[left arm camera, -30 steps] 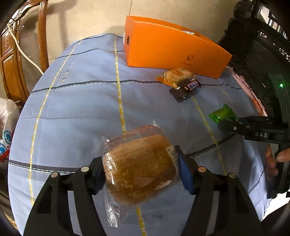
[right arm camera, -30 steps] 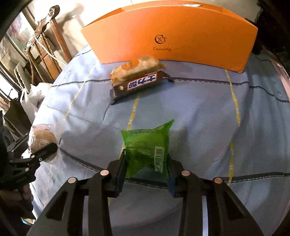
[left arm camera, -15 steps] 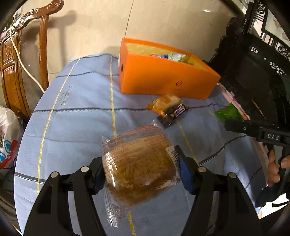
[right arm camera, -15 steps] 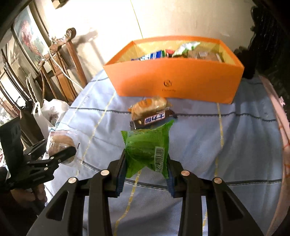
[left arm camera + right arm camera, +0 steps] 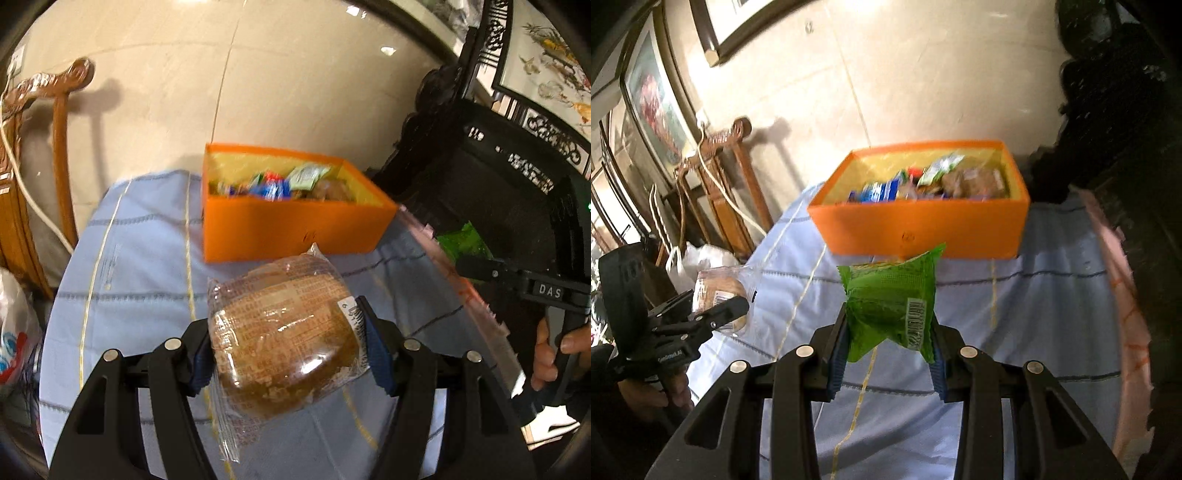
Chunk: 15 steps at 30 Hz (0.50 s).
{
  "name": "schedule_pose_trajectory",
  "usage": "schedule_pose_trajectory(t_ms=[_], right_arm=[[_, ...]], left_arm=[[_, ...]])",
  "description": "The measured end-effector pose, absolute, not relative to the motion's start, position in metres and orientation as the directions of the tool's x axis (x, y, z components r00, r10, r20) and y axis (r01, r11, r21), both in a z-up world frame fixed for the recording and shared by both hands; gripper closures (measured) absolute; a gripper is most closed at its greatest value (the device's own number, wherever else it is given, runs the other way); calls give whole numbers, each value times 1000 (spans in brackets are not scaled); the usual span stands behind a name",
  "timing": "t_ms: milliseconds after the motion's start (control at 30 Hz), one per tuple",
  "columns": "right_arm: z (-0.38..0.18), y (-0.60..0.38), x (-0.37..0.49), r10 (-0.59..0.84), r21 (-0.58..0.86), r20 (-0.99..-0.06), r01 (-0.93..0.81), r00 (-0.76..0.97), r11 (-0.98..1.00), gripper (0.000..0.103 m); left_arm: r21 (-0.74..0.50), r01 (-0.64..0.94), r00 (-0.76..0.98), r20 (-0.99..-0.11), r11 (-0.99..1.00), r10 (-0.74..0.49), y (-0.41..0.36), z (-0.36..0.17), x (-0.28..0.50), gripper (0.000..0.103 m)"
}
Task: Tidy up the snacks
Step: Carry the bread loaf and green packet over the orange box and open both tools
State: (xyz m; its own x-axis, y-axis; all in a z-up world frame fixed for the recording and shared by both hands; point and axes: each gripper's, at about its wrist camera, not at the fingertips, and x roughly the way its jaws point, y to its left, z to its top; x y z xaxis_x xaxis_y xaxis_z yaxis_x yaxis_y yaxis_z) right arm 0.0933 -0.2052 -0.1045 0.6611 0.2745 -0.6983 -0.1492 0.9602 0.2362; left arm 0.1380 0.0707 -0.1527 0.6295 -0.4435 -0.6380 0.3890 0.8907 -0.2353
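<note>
My left gripper (image 5: 286, 350) is shut on a brown bun in a clear wrapper (image 5: 280, 339), held up above the blue tablecloth (image 5: 140, 266). My right gripper (image 5: 888, 343) is shut on a green snack packet (image 5: 890, 299), also lifted off the cloth. Beyond both stands the open orange box (image 5: 291, 229), seen in the right wrist view as an orange box (image 5: 919, 229) with several wrapped snacks inside. The right gripper with its green packet (image 5: 465, 243) shows at the right of the left wrist view. The left gripper with the bun (image 5: 716, 295) shows at the left of the right wrist view.
A carved wooden chair (image 5: 40, 155) with a white cable stands left of the table, a plastic bag (image 5: 14, 332) below it. Dark carved furniture (image 5: 498, 177) lines the right side. A person's hand (image 5: 550, 354) grips the right tool. A pink cloth edge (image 5: 1115, 266) runs along the table's right side.
Both grippers have risen with their snacks, and the view now looks down into the orange box. The two small snacks on the cloth before the box are hidden behind the held packets.
</note>
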Motion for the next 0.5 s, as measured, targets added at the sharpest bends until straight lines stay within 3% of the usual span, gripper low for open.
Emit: schedule_pose_trajectory(t_ms=[500], right_arm=[[-3, -236, 207, 173, 172, -591, -86, 788, 981, 66]], left_arm=[[-183, 444, 708, -529, 877, -469, 6, -53, 273, 38]])
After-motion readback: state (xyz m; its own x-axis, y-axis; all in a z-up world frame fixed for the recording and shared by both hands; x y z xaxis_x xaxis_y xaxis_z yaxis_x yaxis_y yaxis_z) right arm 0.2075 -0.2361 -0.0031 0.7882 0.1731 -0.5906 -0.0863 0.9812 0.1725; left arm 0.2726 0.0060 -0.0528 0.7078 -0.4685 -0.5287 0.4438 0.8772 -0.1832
